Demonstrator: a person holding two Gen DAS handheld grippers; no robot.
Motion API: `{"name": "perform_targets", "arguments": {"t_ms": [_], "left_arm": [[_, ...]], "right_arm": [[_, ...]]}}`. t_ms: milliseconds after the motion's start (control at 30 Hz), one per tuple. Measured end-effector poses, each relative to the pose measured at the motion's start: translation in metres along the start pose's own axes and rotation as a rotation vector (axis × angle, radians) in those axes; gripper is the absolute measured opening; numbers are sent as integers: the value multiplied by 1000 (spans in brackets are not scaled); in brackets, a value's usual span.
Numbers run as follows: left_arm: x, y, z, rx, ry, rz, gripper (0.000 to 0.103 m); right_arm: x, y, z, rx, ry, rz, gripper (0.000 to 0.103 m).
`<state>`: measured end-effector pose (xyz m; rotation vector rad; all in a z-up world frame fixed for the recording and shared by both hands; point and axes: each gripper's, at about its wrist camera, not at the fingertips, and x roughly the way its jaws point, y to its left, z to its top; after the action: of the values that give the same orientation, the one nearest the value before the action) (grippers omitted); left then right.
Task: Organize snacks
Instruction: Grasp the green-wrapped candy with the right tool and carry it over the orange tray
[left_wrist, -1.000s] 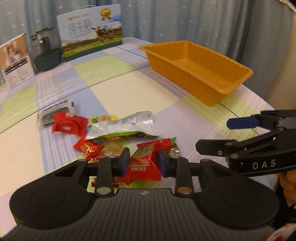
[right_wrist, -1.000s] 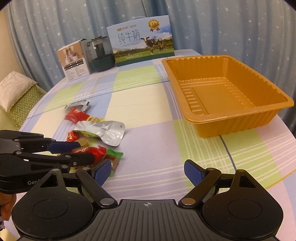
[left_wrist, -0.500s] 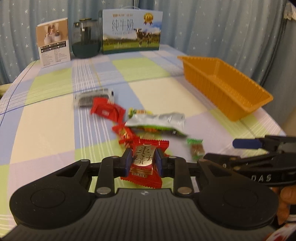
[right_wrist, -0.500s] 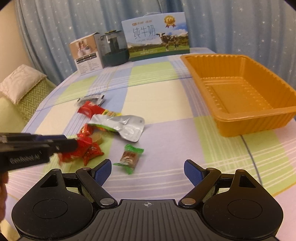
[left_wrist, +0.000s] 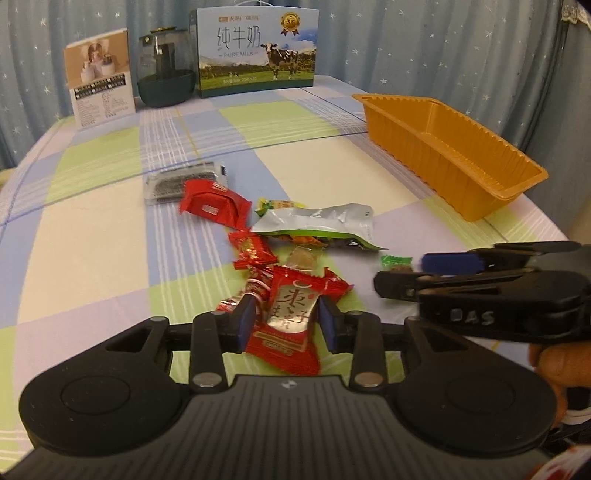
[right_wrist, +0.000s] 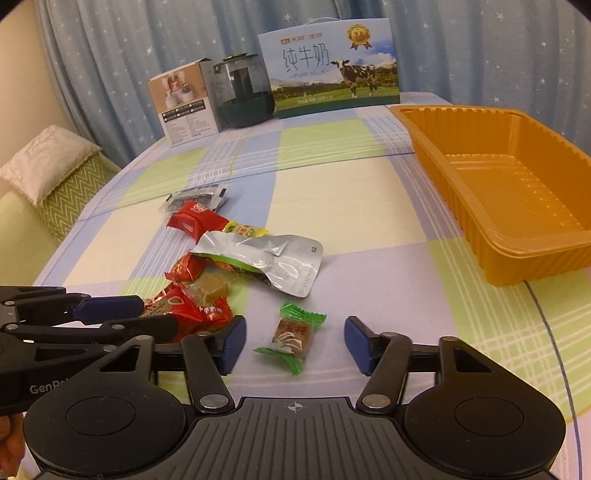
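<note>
A wrapped candy (right_wrist: 291, 338) lies on the counter (right_wrist: 369, 206) between the right claw's (right_wrist: 295, 341) fingers; the snack pile (right_wrist: 236, 254) lies ahead-left, the tray (right_wrist: 517, 199) ahead-right, boxes (right_wrist: 332, 70) behind.

Two black hand-held grippers with blue pads

The left hand-held gripper (left_wrist: 286, 325) has a ribbed black body, two round discs, silver pivot screws and blue fingertips (left_wrist: 245, 323); its side reads "GenRo". The right hand-held gripper (right_wrist: 293, 341) is built alike, with blue pads (right_wrist: 232, 341), and its side in the left view reads "DAS"
</note>
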<state>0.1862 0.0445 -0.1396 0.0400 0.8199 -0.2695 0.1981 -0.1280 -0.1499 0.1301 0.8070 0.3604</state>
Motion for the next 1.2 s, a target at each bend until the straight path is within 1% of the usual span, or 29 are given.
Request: {"name": "perform_targets", "arguments": {"t_ms": [100,133,200,233,267,300,333,500,633,733,867,933,1000,1100,1200], "left_arm": [[3,-6,-1,35,16,0,33],[5,-7,-2,48,24,4,33],[8,-10,-4,64,42,7,28],[9,-11,-5,67,48,6,28],[8,-11,-6,68,52,7,27],[8,-11,-6,65,53,8,26],[7,-11,-6,61,52,8,26],[-1,-13,-3,26,22,-1,24],[-8,-14,1,-6,-12,12,23],[-14,-18,8,-22,-35,32,23],[-23,-29,23,-60,-70,44,23],[-27,-37,33,-87,-87,33,23],[-30,-48,44,-92,-105,26,23],[-33,-68,61,-90,-132,-3,23],[-33,-90,80,-82,-162,-37,23]], "right_arm": [[0,2,-1,-16,-1,-3,51],[1,4,-1,-29,0,-7,48],[1,6,-2,-59,-2,-23,42],[1,7,-3,-76,-1,-32,38],[2,8,-4,-94,-1,-43,29],[2,9,-4,-107,0,-49,27],[2,9,-4,-111,0,-52,20],[-5,7,-5,-98,-17,-49,20],[-16,6,-3,-101,-55,-62,20],[-29,1,2,-80,-88,-61,20],[-52,-12,17,-23,-151,-57,20],[-64,-22,28,20,-174,-44,20],[-76,-33,40,38,-192,-41,20],[-94,-53,58,54,-218,-61,20],[-111,-79,72,57,-244,-107,20]]}}
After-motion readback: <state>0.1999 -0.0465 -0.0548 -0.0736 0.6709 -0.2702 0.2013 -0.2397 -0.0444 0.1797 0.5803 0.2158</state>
